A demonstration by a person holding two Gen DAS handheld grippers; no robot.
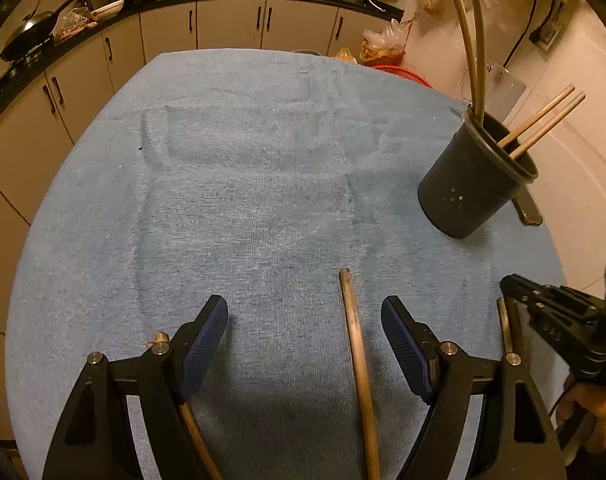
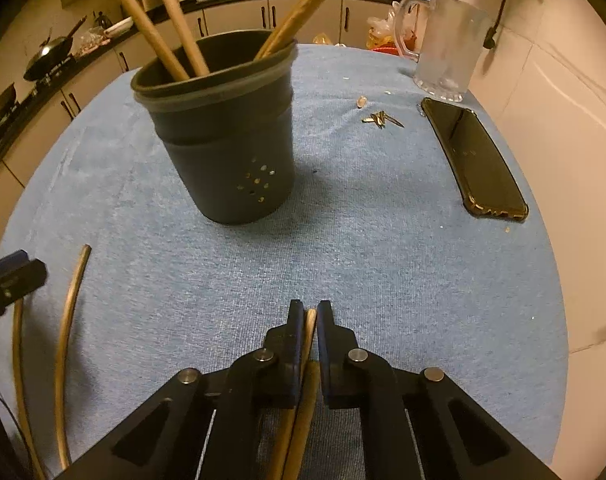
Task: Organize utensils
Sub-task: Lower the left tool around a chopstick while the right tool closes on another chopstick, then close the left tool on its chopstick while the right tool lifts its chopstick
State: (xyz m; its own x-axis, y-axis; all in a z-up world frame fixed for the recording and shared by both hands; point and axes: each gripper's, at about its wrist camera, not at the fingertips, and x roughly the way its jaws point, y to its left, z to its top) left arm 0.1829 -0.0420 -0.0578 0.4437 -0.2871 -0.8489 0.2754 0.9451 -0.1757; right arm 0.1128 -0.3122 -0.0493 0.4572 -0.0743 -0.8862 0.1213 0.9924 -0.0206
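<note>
Here, left gripper spread wide over blue towel, one chopstick lying between its fingers, black holder well apart. Next, right gripper clamped on a chopstick pair near holder.

Surface cloth: we saw rough blue terry.
Holder: matt dark plastic.
Chopsticks: smooth wood.
Phone: glossy black.

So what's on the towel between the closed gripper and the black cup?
Nothing. In the right wrist view, the right gripper, shut on a chopstick, faces the black cup across bare blue towel.
</note>
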